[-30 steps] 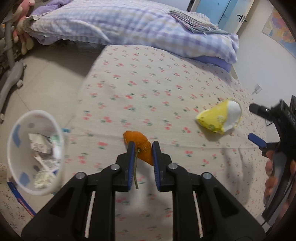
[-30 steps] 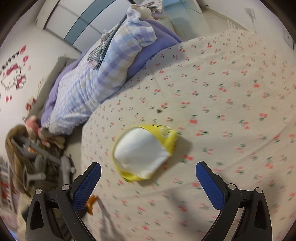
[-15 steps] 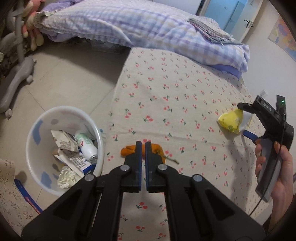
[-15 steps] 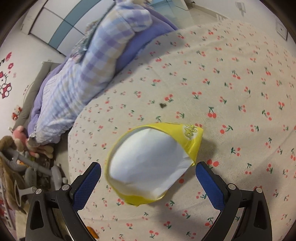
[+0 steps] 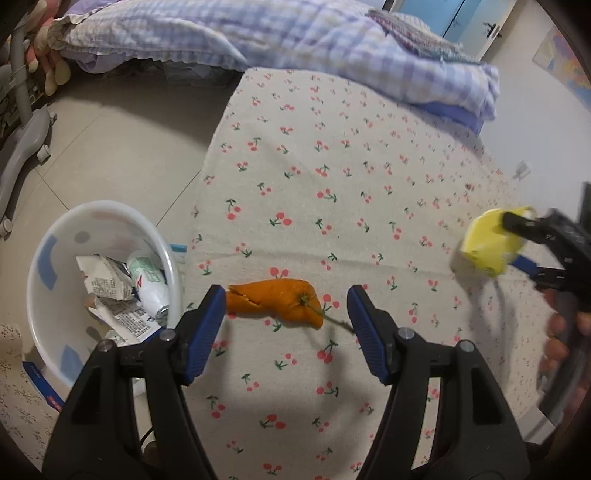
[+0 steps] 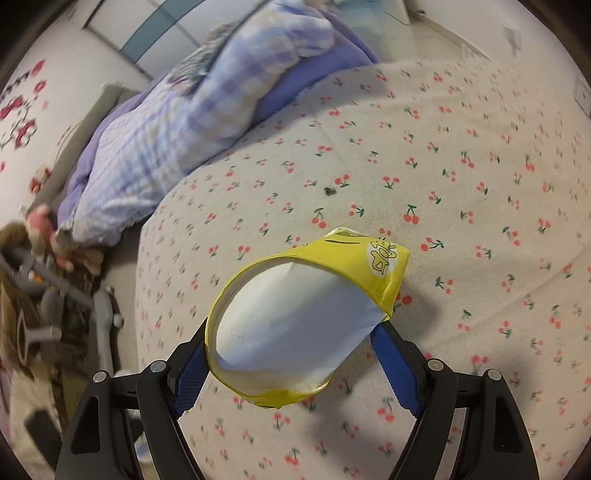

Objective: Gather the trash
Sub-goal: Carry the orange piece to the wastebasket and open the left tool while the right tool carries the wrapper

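The left gripper has just been opening — its blue fingers now stand wide apart with the orange peel between them, lying on the cherry-print bed. The left finger's tip sits just at the peel's torn end; the right finger is clear of it, beside the thin stem that trails from the peel. Neither pad presses on it.

To the left, on the floor beside the bed, stands a white bin with crumpled paper and a small bottle inside.

The right gripper has just been closing around the crushed yellow cup, whose white inside faces the right wrist camera. The cup fills the gap between the fingers, and both pads meet its sides — it looks gripped, though how firmly I cannot tell. In the left wrist view the same cup sits at the far right of the bed, in the right gripper's fingers, blurred.

A checked quilt is heaped at the bed's far end.
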